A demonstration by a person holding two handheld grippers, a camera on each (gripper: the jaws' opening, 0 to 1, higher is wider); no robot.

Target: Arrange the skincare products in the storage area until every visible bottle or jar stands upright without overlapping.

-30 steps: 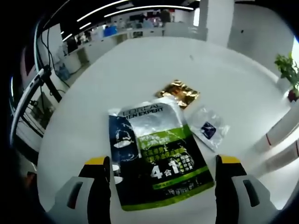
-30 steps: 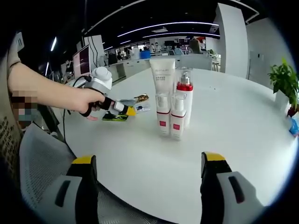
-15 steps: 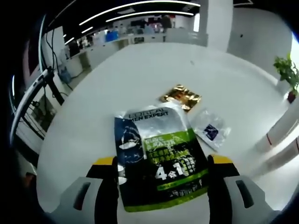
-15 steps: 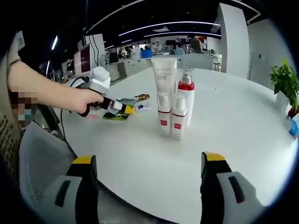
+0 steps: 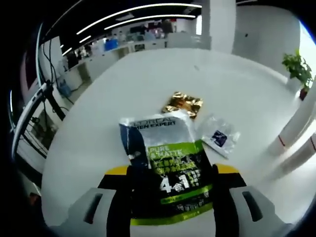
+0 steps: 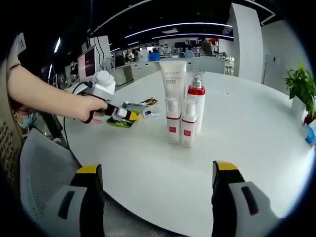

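A silver, black and green L'Oreal pouch lies on the white round table in the left gripper view. My left gripper has both jaws pressed against its long edges, shut on it. In the right gripper view that left gripper holds the pouch at the table's left side. A white tube, a red-capped pump bottle and two small red-labelled bottles stand upright in a tight group. My right gripper hangs open over the near table edge, holding nothing.
A gold sachet and a clear sachet with a dark square lie just beyond the pouch. A person's arm reaches in from the left. A mesh chair sits at the table's near edge. A potted plant stands far right.
The left gripper's jaws have drawn inward from wide apart until they press on the pouch's sides, and the gripper has crept forward along it. The right gripper has stayed still.
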